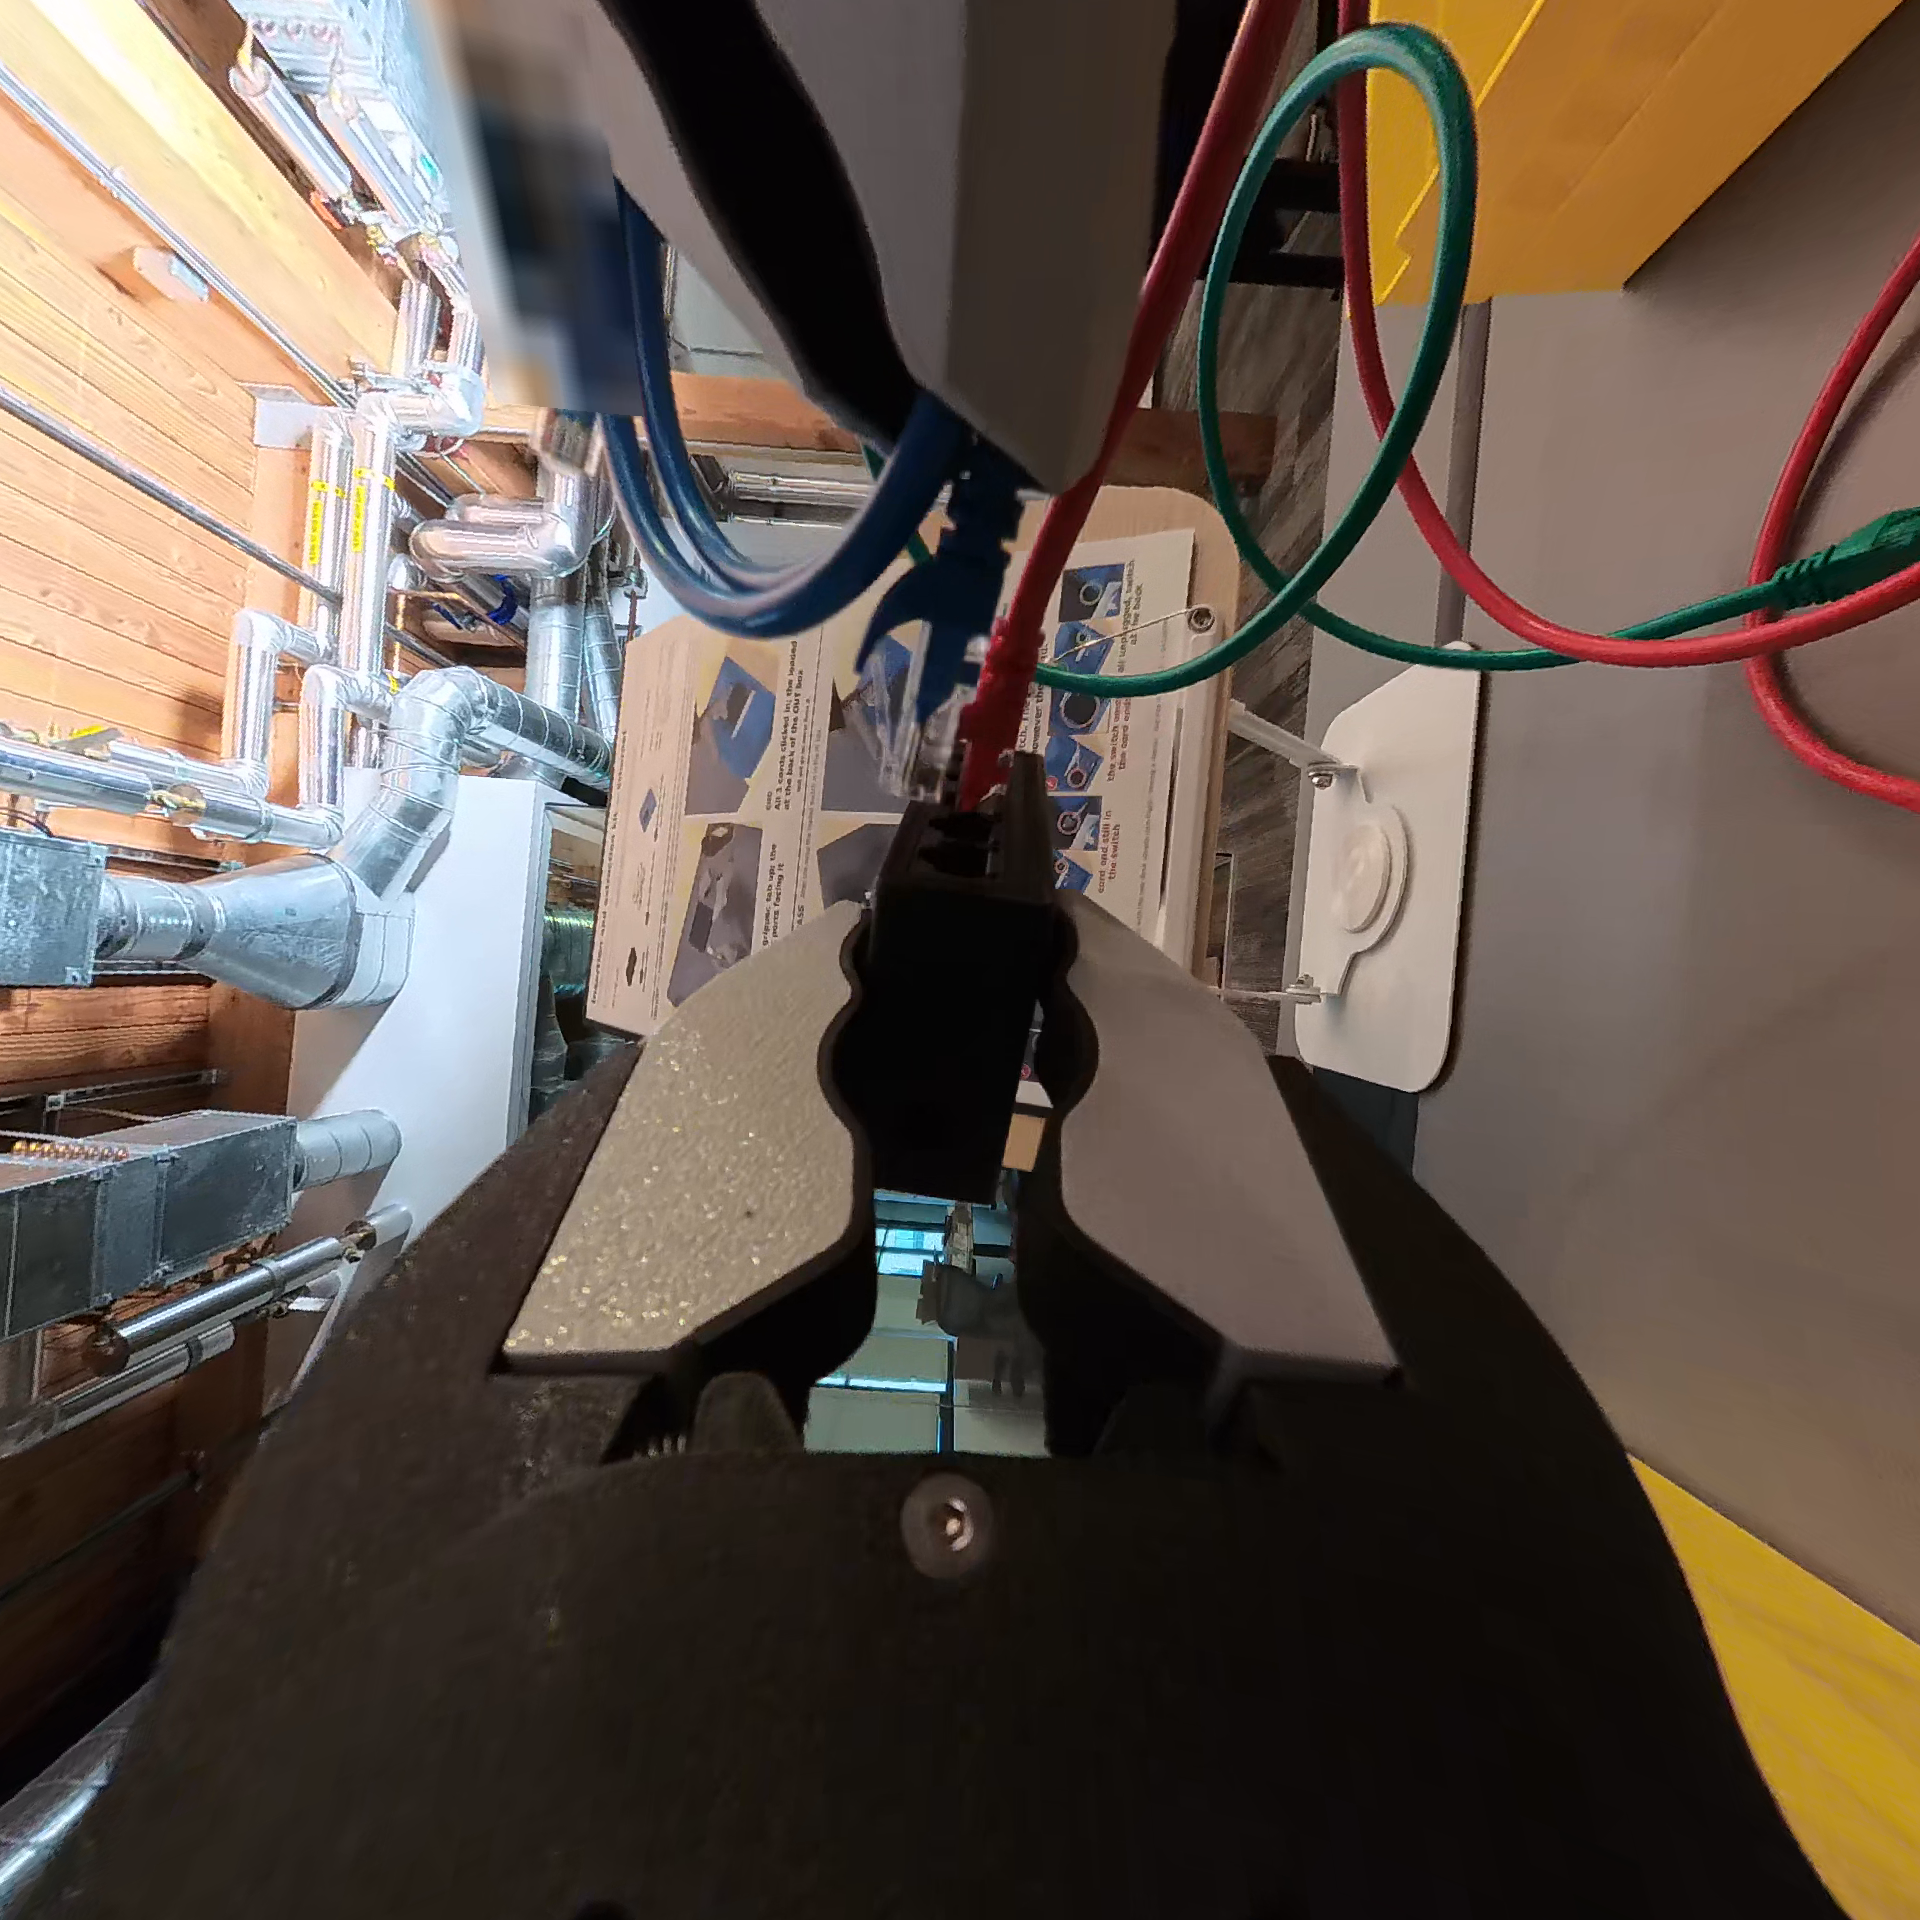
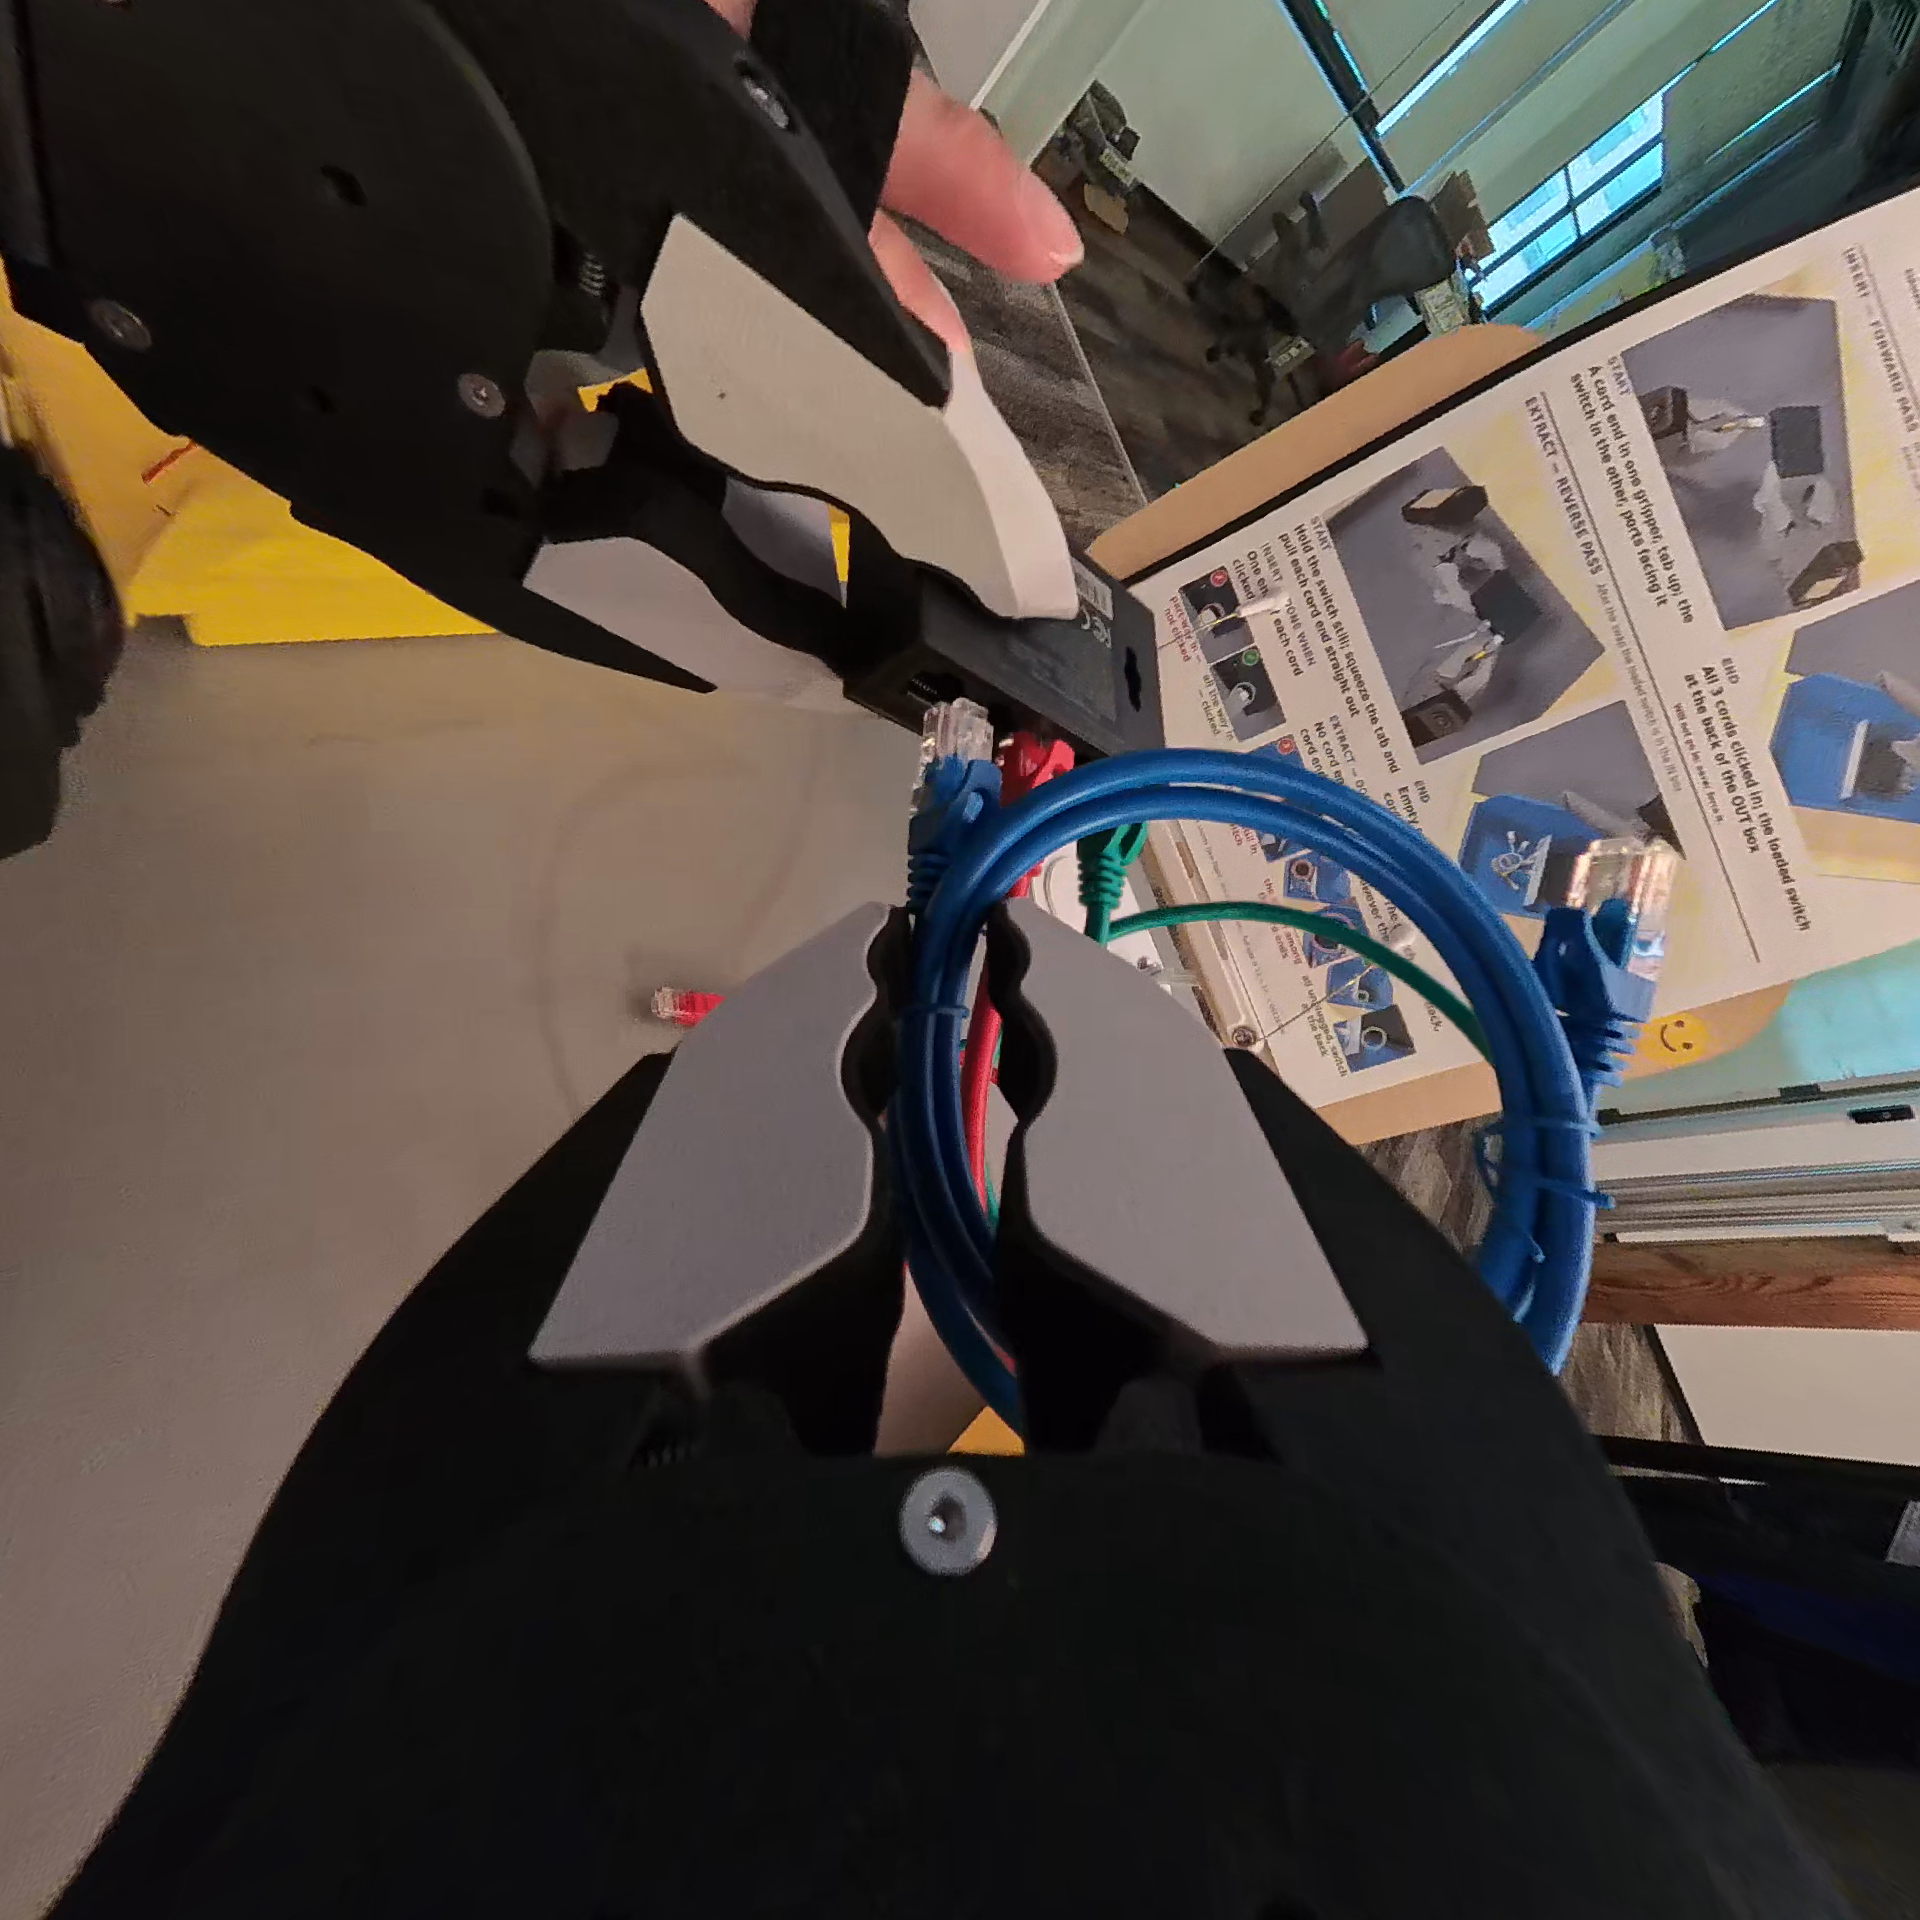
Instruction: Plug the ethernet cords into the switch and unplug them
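Observation:
My left gripper point(image 1: 961, 914) is shut on the black switch point(image 1: 956, 997), with its ports facing away from the camera. A red cord point(image 1: 1039, 582) has its plug in one port. My right gripper point(image 2: 945, 914) is shut on the coiled blue cord point(image 2: 1226, 790), just behind its plug. That clear-tipped blue plug point(image 2: 951, 748) sits at the port face of the switch point(image 2: 1039, 665), beside the red plug point(image 2: 1029, 764). It also shows in the left wrist view point(image 1: 914, 717). A green plug point(image 2: 1107, 862) is close under the switch; I cannot tell whether it is in a port.
A board with an instruction sheet point(image 2: 1558, 623) stands just behind the switch. The other ends lie loose: a red plug point(image 2: 686, 1003) on the grey table point(image 2: 312, 935), a green plug point(image 1: 1860, 561), and a hanging blue plug point(image 2: 1610, 883). Yellow boxes point(image 1: 1621, 135) flank the table. The tips of one gripper are about 7 centimetres away from the tips of the other.

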Available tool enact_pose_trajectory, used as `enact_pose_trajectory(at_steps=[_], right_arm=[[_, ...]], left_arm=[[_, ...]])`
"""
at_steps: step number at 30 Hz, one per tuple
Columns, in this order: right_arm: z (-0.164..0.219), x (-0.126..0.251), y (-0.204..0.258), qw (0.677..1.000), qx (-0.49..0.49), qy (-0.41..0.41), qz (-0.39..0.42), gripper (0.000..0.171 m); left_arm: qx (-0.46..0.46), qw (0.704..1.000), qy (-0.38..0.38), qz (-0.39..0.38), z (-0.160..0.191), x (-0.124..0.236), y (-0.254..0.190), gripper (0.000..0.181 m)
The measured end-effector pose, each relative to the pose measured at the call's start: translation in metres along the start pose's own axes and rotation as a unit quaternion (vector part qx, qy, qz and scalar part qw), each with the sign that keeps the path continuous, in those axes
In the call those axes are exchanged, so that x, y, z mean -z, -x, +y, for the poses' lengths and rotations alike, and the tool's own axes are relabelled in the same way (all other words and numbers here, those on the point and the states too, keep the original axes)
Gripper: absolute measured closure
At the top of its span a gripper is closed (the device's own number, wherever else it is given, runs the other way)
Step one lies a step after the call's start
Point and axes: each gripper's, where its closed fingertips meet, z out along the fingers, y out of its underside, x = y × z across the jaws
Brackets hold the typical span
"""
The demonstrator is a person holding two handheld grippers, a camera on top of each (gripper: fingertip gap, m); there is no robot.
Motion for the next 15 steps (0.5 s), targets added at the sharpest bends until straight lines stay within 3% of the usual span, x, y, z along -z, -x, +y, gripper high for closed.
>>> enact_pose_trajectory(at_steps=[15], right_arm=[[0.0033,-0.0067,0.0094,0.999,-0.013,0.009,-0.032,0.155]], left_arm=[[-0.018,1.000,-0.013,0.006,-0.0086,0.0003,-0.0052,0.153]])
